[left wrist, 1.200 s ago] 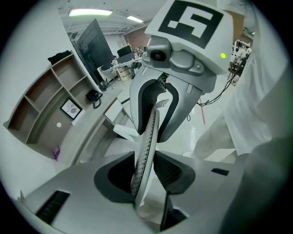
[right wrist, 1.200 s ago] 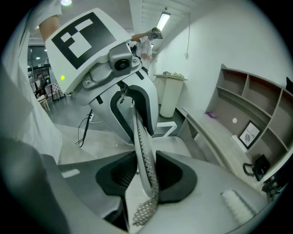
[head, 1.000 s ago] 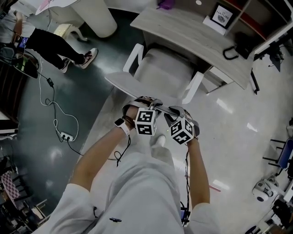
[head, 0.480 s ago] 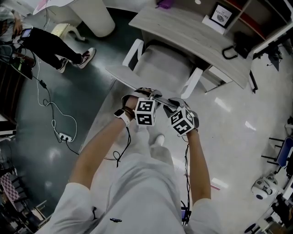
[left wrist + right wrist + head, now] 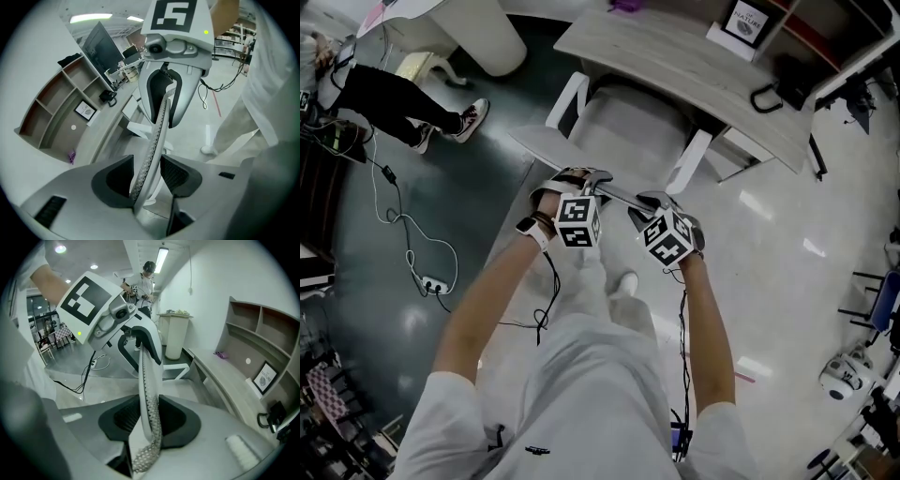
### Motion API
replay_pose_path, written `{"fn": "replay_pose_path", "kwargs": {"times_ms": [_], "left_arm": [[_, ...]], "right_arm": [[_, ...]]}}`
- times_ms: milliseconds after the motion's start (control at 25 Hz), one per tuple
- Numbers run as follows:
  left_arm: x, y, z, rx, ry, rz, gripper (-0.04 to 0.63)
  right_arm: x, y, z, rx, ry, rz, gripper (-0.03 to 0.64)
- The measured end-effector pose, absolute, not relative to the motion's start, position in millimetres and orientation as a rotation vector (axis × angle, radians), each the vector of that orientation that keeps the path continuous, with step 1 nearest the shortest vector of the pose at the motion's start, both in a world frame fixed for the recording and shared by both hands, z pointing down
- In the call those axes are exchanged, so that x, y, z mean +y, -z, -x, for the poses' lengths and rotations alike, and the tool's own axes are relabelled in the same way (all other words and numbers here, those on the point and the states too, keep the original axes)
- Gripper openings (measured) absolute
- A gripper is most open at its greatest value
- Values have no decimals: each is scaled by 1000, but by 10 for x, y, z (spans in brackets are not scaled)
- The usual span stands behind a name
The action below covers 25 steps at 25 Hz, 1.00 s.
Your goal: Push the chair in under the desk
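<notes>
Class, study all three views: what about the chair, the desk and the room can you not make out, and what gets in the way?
In the head view:
Base of the white mesh-backed office chair: hidden beneath its seat.
Seat's front: covered by the grey wooden desk.
Print on the small framed card: too small to read.
Bystander in dark trousers: partly cut off by the left edge.

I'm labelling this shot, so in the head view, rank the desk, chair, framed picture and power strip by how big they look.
1. desk
2. chair, partly tucked under the desk, so a close call
3. framed picture
4. power strip, down on the floor, farther from the camera
</notes>
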<state>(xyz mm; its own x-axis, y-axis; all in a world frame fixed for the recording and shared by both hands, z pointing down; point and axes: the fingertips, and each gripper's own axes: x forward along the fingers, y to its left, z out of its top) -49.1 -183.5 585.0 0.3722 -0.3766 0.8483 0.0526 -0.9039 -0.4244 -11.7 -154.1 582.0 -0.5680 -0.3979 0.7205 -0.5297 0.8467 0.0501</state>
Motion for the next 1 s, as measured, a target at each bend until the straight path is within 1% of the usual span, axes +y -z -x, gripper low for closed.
{"fn": "replay_pose_path", "kwargs": {"times_ms": [80,240,440,600,1000], "left_arm": [[-1838,-5852,467,248,1566,2256,172],[-1877,-5839,416,278,1570,2270,179],[-1958,-5849,156,331,1551,2280,178],[-2005,-5832,7,377,1532,2274,175],[-2042,-5833,11,353,1460,2258,181]], "right_arm": [[-1549,-5817,92,-2246,-218,-678,127],[-1581,-5806,49,-2253,-220,-658,127],[-1706,-5829,-234,-2226,-214,-676,137],[-1756,-5827,-398,-2243,-230,-581,135],[-1710,-5820,-370,-2273,-360,-392,121]]}}
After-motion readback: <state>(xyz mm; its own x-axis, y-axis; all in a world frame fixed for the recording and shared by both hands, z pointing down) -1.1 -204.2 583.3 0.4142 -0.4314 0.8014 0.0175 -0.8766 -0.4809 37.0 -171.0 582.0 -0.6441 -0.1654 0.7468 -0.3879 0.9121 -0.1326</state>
